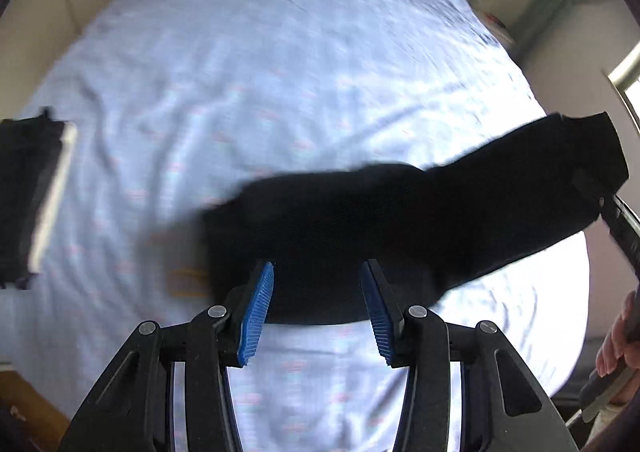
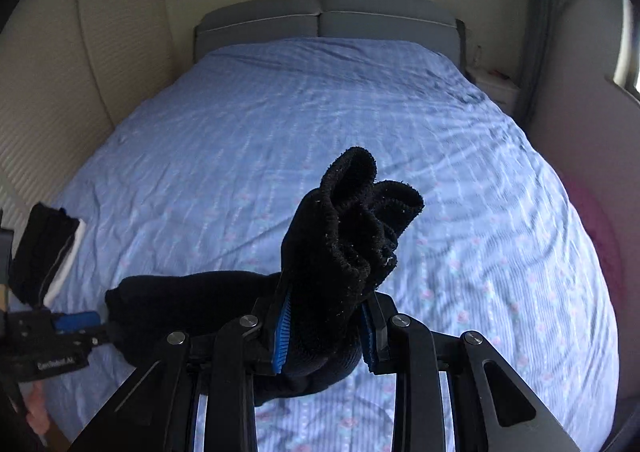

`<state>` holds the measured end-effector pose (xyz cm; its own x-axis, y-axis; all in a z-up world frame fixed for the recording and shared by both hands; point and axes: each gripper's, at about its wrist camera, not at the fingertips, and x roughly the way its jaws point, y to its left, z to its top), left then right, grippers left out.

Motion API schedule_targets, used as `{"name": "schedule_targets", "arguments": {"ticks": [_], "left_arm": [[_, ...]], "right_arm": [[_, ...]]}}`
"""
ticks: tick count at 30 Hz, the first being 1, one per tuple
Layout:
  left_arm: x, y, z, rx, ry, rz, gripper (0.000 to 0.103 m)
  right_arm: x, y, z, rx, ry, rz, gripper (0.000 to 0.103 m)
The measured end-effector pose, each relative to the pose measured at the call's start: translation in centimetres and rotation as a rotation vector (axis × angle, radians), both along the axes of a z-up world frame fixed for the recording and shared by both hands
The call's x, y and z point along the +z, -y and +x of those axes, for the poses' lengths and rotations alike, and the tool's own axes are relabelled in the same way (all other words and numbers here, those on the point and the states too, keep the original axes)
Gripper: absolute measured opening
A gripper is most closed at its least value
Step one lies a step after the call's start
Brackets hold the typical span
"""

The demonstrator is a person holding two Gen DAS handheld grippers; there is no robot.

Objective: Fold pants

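Leftmost, a folded dark stack (image 1: pixel 28 196) lies at the bed's (image 1: pixel 280 72) edge; the left gripper (image 1: pixel 318 304) hovers with jaws wide apart and empty, just short of the black pants (image 1: pixel 380 228). Rightward, the right gripper (image 2: pixel 324 332) is clamped on a bunched hem, lifting that end. Soft, light, limp knit likely sags and bunches; pinch edges or corners.

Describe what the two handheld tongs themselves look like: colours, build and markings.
Both the left tongs and right tongs are matte black linkages with silver round pivot pins. Each finger carries a bright blue ribbed pad. Seen from the right wrist, the left unit bears small white lettering, too blurred to read reliably.
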<state>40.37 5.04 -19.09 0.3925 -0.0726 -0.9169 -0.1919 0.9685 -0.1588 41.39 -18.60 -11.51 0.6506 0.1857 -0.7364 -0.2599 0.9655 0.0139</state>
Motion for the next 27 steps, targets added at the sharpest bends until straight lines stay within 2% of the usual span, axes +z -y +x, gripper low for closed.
{"name": "schedule_targets", "arguments": {"ticks": [5,9,12,16,18,19,21,23,27], "left_arm": [[2.0,-5.3,-2.3,0.082,0.056,0.007,0.045],[1.7,-8.7,-3.6,0.117,0.068,-0.008,0.045],[1.3,-10.8,-4.5,0.127,0.062,-0.003,0.045],[0.8,-13.4,-5.6,0.155,0.048,0.007,0.045],[0.6,-14.6,-6.2,0.176,0.039,0.001,0.048],[0.6,-15.0,-6.4,0.186,0.035,0.002,0.05],[0.6,-15.7,-6.7,0.203,0.035,0.008,0.053],[0.7,-15.9,-6.8,0.211,0.039,0.009,0.056],[1.4,-15.3,-6.5,0.186,0.058,0.005,0.057]], "right_arm": [[0.0,-8.9,-2.3,0.198,0.035,-0.087,0.028],[-1.3,-15.6,-4.1,0.322,0.042,-0.157,0.026],[-3.3,-19.4,-4.4,0.382,0.005,-0.186,0.025],[-7.1,-22.6,-4.3,0.416,-0.091,-0.219,0.024],[-8.6,-23.5,-4.4,0.441,-0.147,-0.229,0.03],[-9.2,-23.5,-4.3,0.444,-0.173,-0.222,0.033],[-9.4,-23.9,-4.7,0.463,-0.206,-0.177,0.054],[-8.7,-23.9,-5.2,0.486,-0.233,-0.091,0.057],[-5.5,-22.9,-7.3,0.523,-0.255,0.064,0.057]]}}
